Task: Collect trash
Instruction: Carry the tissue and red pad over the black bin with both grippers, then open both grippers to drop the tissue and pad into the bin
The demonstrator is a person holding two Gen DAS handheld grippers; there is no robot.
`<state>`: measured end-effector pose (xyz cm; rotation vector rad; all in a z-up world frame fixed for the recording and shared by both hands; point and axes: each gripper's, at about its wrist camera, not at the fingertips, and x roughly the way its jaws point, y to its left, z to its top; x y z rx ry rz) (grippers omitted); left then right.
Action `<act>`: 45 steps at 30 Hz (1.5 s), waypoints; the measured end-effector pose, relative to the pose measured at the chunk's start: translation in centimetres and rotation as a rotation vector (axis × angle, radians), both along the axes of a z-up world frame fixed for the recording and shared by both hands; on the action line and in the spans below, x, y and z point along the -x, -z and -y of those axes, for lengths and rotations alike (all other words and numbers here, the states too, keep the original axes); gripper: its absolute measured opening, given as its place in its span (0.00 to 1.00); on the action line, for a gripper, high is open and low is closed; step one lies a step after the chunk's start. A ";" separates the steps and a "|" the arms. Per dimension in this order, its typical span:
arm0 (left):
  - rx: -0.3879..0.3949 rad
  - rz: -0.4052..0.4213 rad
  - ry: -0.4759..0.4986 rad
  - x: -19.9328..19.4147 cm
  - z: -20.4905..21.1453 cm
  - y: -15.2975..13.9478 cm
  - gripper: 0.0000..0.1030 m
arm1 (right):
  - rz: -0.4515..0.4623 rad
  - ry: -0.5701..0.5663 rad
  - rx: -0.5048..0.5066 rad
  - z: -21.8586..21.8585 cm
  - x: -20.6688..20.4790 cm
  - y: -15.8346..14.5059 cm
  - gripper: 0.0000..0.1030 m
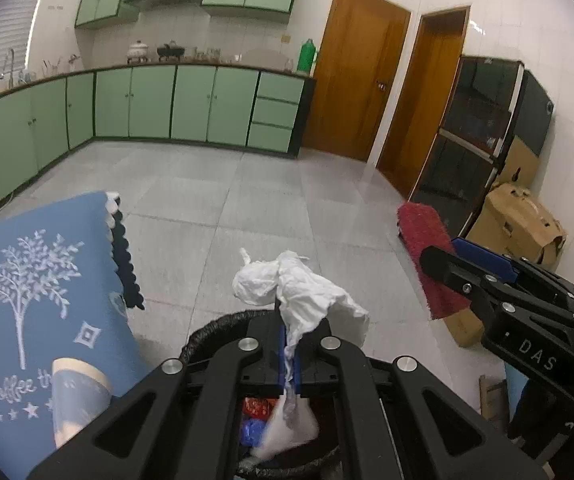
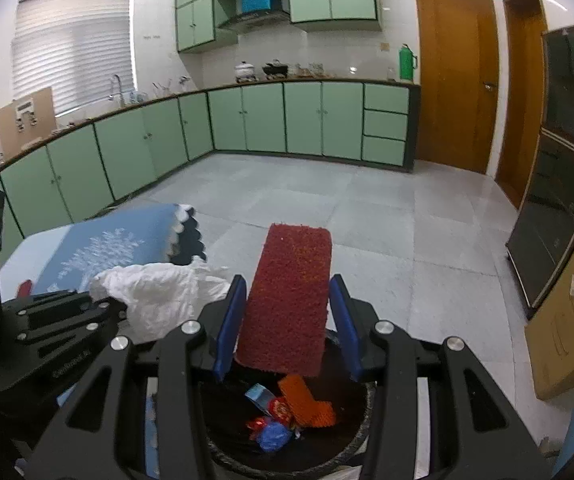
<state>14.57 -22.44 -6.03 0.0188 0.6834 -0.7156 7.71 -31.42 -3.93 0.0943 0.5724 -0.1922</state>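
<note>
My left gripper [image 1: 289, 356] is shut on a crumpled white tissue [image 1: 299, 288] and holds it over a black-lined trash bin [image 1: 207, 330]. The tissue also shows in the right wrist view [image 2: 159, 292]. My right gripper [image 2: 287, 320] is open, with a red scrubbing pad [image 2: 289, 296] standing between its blue fingers, apart from the right one, above the bin [image 2: 361, 424]. The pad also shows in the left wrist view [image 1: 427, 256]. Inside the bin lie an orange pad [image 2: 307, 400], red wrappers [image 2: 279, 410] and a blue wrapper [image 2: 273, 436].
A table with a blue tree-print cloth [image 1: 35, 304] stands left of the bin, a paper cup [image 1: 79, 396] on it. Cardboard boxes [image 1: 519, 220] and a dark cabinet [image 1: 483, 132] are at right. Green kitchen cabinets [image 2: 287, 120] line the far wall beyond the grey tiled floor [image 2: 367, 216].
</note>
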 end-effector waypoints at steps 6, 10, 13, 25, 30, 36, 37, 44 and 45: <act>-0.046 -0.066 0.002 -1.8 1.3 2.7 0.03 | -0.094 0.040 -0.024 2.0 -1.7 4.8 0.40; -0.026 -0.110 0.017 -2.6 2.2 3.1 0.03 | -0.141 0.069 -0.052 3.0 -2.2 7.3 0.40; -0.001 -0.102 0.039 -2.4 3.4 2.2 0.03 | -0.147 0.085 -0.062 3.3 -2.0 7.9 0.40; -0.032 -0.171 0.028 -3.8 3.8 4.7 0.03 | -0.181 0.090 -0.040 4.1 -3.1 9.3 0.40; -0.060 -0.214 0.020 -4.4 3.6 6.1 0.03 | -0.217 0.088 -0.058 4.5 -4.5 10.2 0.40; -0.073 -0.214 0.027 -4.3 4.0 6.2 0.03 | -0.239 0.078 -0.067 4.5 -5.3 11.0 0.41; -0.077 -0.215 0.024 -4.3 4.0 6.2 0.07 | -0.244 0.075 -0.067 4.5 -5.4 11.0 0.41; -0.061 -0.217 0.010 -4.2 3.4 5.4 0.47 | -0.247 0.085 -0.035 4.4 -5.3 11.1 0.69; -0.056 -0.216 0.006 -4.2 3.3 5.3 0.48 | -0.243 0.089 -0.031 4.4 -5.1 11.0 0.72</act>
